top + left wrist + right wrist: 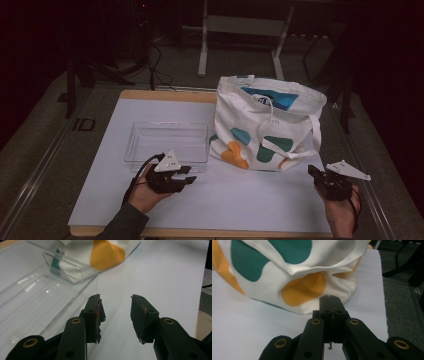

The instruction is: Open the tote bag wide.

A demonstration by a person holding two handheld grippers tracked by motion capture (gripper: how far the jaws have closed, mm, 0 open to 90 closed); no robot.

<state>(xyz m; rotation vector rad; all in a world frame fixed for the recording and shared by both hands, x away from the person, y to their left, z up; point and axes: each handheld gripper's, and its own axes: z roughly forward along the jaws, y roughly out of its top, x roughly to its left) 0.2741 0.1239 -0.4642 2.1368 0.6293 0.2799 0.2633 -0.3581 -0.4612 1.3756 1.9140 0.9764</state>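
Left gripper: the black left gripper (189,179) is held in the person's left hand (145,192) low over the white-covered surface (240,200); its jaws are spread, with bare white surface seen in the gap between them

Left jaw pads: a torn dark pad with a small red mark is seen on the inner face of one jaw in the left gripper view

Tray: a clear rectangular plastic tray (166,141) is set just ahead of the left jaws and to their side (37,300); nothing is seen inside it

Right gripper: the black right gripper (314,173) is held in the person's right hand (342,210) near the surface's right edge; its jaws are pressed together, with nothing pinched between them

Bag: a white cloth tote bag with green, orange and blue patches (265,125) is stood on the surface, well ahead of the left jaws and close in front of the right jaws (294,277), apart from their tips; its strap is draped over its front

Bag and tray: the bag's lower corner is seen just beside the tray's far end; whether they touch cannot be told
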